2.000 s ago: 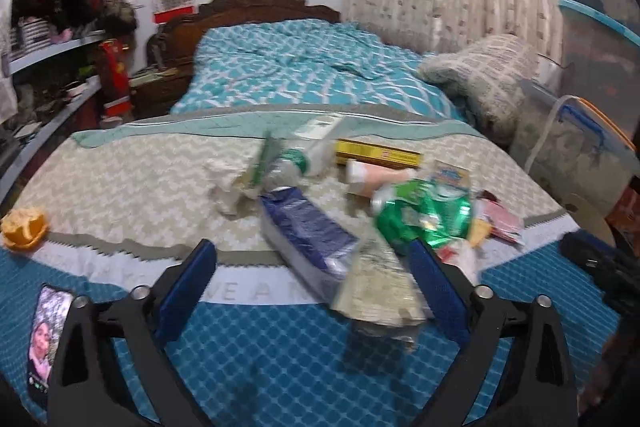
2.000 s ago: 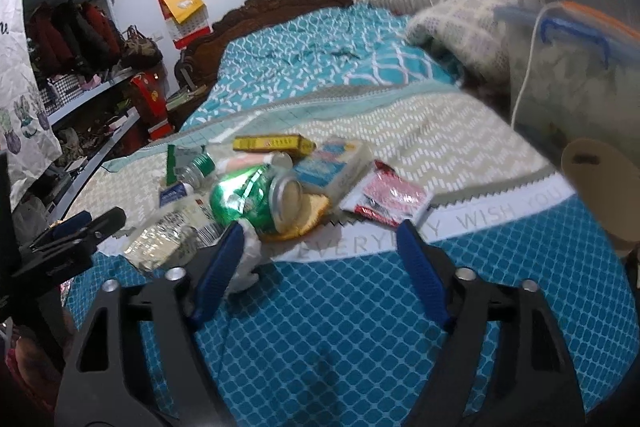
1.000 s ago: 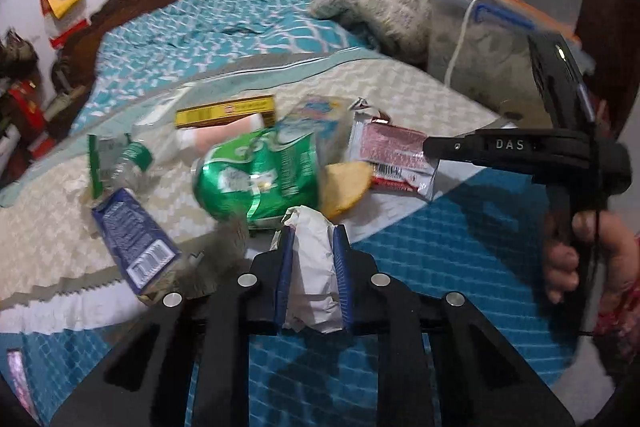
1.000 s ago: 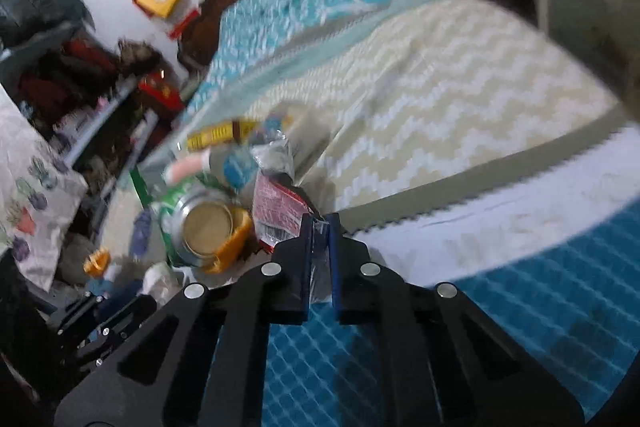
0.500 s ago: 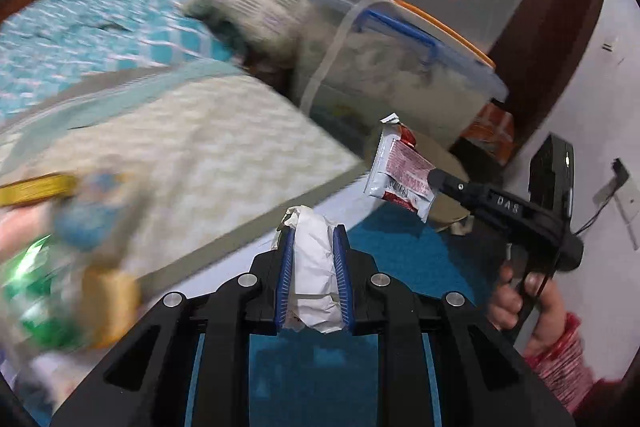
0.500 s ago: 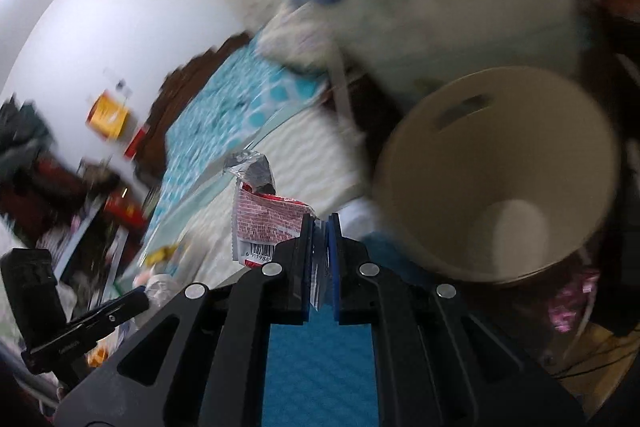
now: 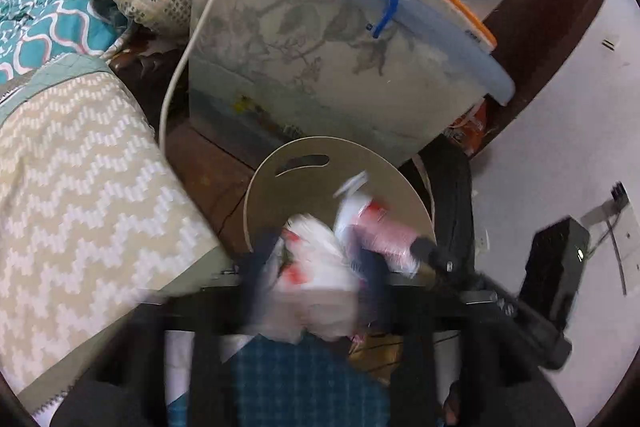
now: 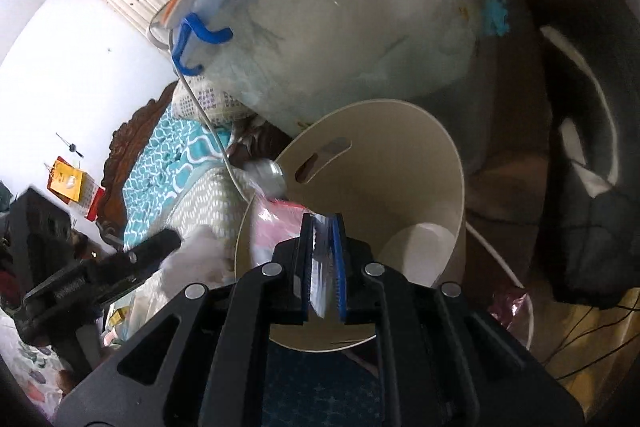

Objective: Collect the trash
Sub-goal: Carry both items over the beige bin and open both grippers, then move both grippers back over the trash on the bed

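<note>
The right gripper (image 8: 323,263) clenched a red-and-white wrapper (image 8: 276,231) over the beige bin (image 8: 420,187). The left gripper (image 7: 312,267) – motion-blurred – pinched a crumpled tissue (image 7: 316,283) beside it.

**Black tools, blue pads**

The right tool (image 8: 323,259) has a matte black angular frame with cut-out openings, round silver screws and ribbed blue pads (image 8: 339,263). The left tool (image 7: 316,279), blurred in its own view, shows black arms and dark blue fingers (image 7: 256,267).

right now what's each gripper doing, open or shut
left gripper: blurred, seems shut on white tissue.
right gripper: shut on red wrapper, above the bin.
</note>
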Demonstrator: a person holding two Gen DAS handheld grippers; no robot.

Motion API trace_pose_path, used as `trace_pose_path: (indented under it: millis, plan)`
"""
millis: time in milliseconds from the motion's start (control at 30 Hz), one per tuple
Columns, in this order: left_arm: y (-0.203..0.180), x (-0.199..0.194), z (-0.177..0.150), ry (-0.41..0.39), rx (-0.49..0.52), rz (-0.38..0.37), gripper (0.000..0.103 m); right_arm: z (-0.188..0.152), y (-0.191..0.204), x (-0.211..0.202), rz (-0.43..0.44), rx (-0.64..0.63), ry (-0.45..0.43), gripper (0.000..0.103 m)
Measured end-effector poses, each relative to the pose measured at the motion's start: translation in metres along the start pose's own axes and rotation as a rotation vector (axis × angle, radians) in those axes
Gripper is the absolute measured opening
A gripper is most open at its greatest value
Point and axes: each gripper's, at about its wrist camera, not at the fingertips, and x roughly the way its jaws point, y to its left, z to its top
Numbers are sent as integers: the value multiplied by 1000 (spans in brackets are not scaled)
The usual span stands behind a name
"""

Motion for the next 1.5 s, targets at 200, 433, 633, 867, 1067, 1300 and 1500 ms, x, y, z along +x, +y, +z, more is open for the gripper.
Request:
trace_pose_path:
  millis: [200,433,633,867,1067,1300,1500]
  plan:
    - [-9,-14,3,-60,12,15,83,0,2,-7,2,-8,-32,70]
    - [4,-109,-19,-196,18,23,83,-8,26,-40,31,-42,-131,82]
    - [23,-240,-59,-403,27,78,83,-29,71,-57,129,-95,-118,84]
    - [70,-374,-121,-557,-42,239,83,-90,165,-37,291,-250,53,88]
    - [126,-428,-191,-543,-189,408,83,-153,225,-12,373,-345,223,77]
    - [187,-447,-258,-496,-399,519,82,-226,276,18,419,-435,430,52]
    - [216,-456,-286,-507,-478,544,82,-252,298,31,394,-489,474,47]
